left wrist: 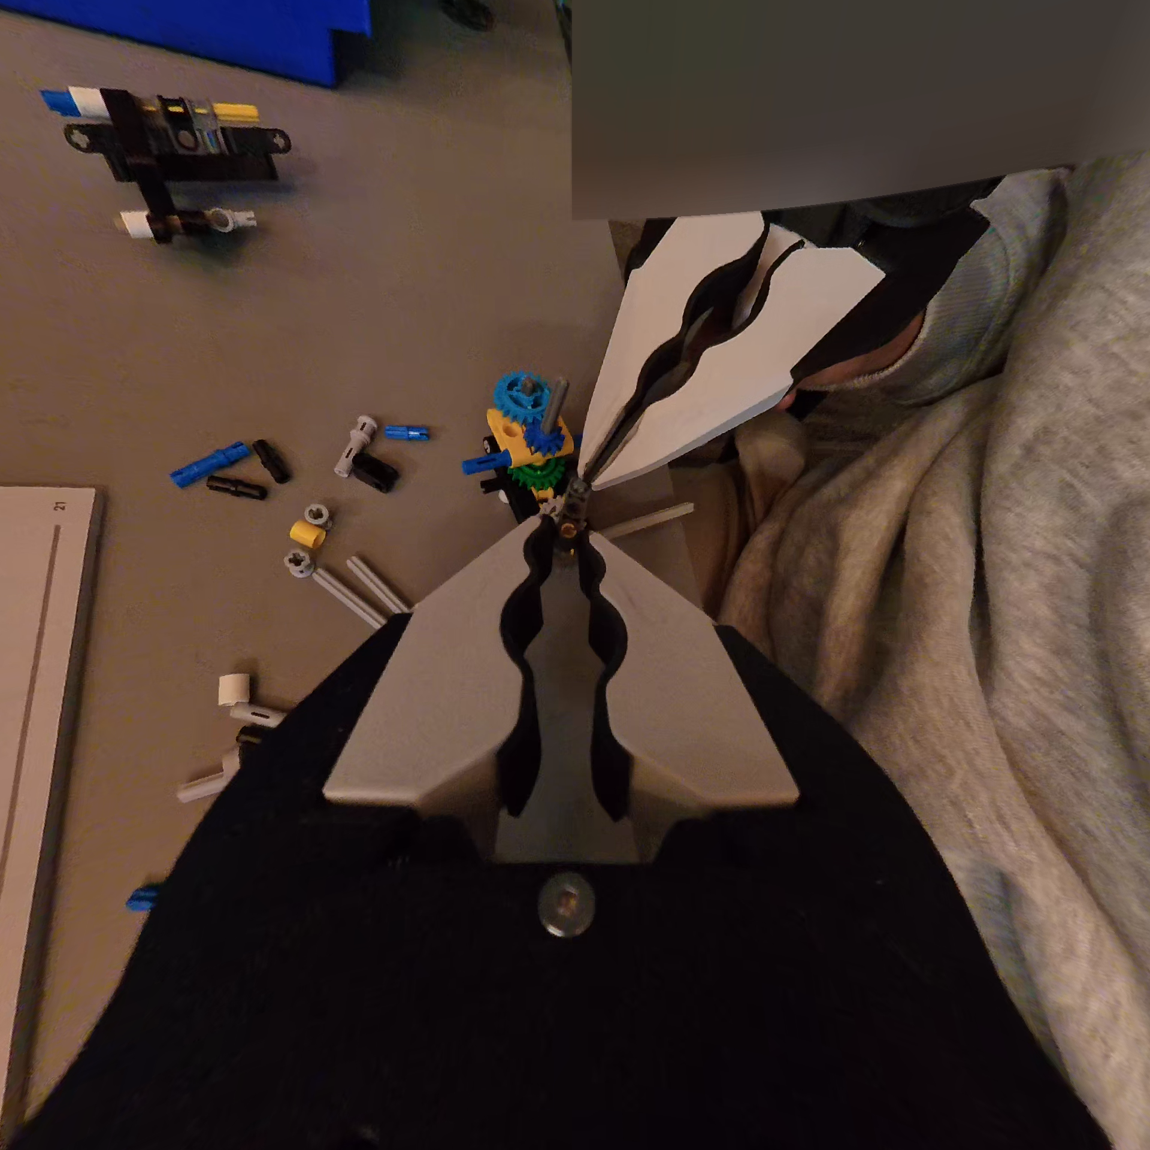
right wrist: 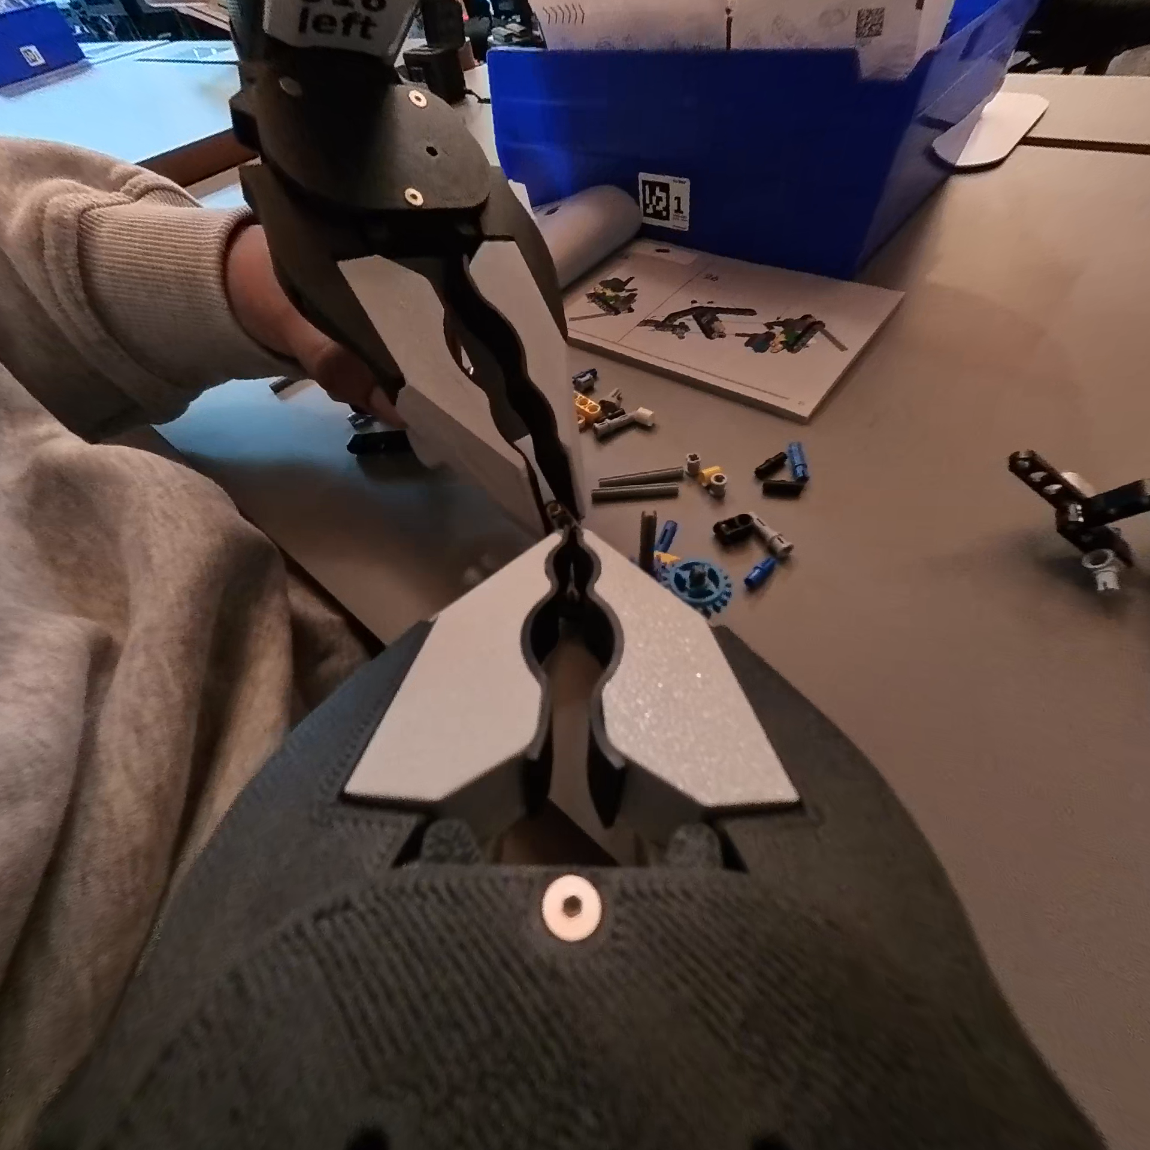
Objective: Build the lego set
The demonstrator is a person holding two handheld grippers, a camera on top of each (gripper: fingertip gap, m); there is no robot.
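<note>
My left gripper [left wrist: 563, 526] and right gripper [right wrist: 569, 542] meet tip to tip over the near table edge. Both are shut on one small grey and black connector piece [left wrist: 574, 498], which also shows in the right wrist view [right wrist: 558, 514]. The right gripper [left wrist: 584, 482] comes in from the upper right in the left wrist view; the left gripper [right wrist: 563, 505] comes down from above in the right wrist view. A gear assembly [left wrist: 529, 435] with blue and green gears on a yellow block stands on the table just beyond the tips, half hidden by my right finger [right wrist: 694, 582].
Loose pins, axles and bushes [left wrist: 311, 535] lie scattered on the brown table [left wrist: 404, 280]. A black sub-assembly [left wrist: 174, 149] sits farther off [right wrist: 1083, 504]. An open instruction booklet [right wrist: 747, 323] lies before a blue bin [right wrist: 747, 137]. A person's grey sleeve [right wrist: 93, 249] fills the left. Less than 4 cm separates the two grippers' tips.
</note>
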